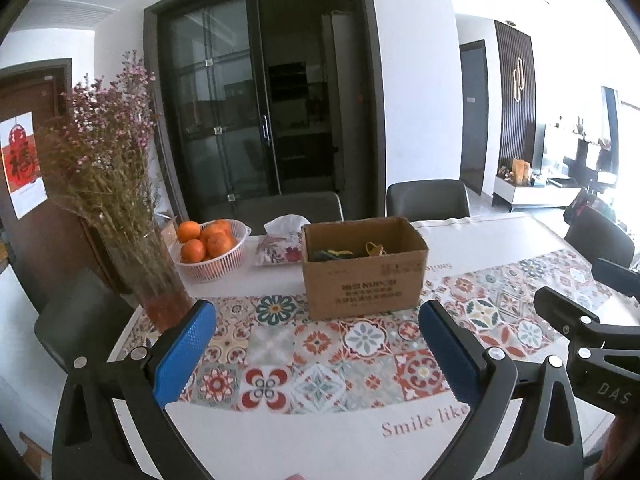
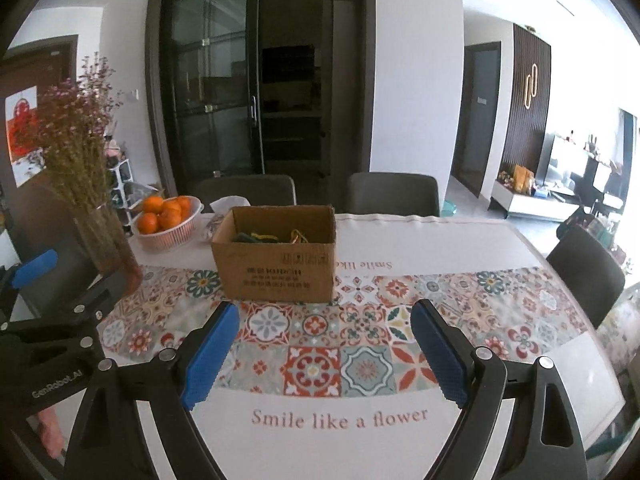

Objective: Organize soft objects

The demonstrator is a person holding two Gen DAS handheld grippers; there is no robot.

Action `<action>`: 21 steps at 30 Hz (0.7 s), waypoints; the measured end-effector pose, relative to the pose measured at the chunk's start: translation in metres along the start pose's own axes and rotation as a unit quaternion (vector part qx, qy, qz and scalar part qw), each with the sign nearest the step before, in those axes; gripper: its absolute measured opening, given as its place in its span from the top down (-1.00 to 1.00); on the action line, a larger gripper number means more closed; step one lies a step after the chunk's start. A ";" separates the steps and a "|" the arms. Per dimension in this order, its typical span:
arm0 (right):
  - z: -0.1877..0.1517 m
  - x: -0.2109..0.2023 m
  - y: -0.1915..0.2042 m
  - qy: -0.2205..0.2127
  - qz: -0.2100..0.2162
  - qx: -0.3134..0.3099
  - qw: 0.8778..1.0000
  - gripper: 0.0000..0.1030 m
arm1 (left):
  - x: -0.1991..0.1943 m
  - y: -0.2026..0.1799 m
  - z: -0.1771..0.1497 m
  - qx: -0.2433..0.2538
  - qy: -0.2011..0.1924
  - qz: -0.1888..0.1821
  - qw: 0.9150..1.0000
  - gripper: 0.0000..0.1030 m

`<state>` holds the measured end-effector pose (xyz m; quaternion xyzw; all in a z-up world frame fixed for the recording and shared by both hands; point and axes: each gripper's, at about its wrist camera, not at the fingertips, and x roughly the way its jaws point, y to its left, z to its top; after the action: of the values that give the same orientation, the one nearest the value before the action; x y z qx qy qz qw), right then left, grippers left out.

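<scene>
Low in both frames my left gripper (image 1: 316, 344) and right gripper (image 2: 324, 344) stand wide and empty over the bare tablecloth (image 2: 320, 360). Beyond, mid-frame, the cardboard box (image 2: 276, 268) already holds the soft, stringy items (image 2: 256, 237). I judge sorting nearly done; next I check for strays.

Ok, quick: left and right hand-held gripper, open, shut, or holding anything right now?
Left hand-held gripper: open, holding nothing.
Right hand-held gripper: open, holding nothing.
</scene>
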<state>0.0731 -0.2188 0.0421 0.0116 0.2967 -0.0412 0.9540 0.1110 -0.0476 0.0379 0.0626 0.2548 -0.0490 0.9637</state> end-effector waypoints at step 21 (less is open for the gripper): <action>-0.056 -0.079 -0.009 -0.019 0.019 -0.010 1.000 -0.73 | -0.087 -0.009 -0.051 -0.018 -0.011 -0.002 1.000 -1.00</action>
<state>-0.0247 -0.2191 0.0407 0.0065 0.2791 -0.0205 0.9600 0.0099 -0.0433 0.0366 0.0444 0.2447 -0.0476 0.9674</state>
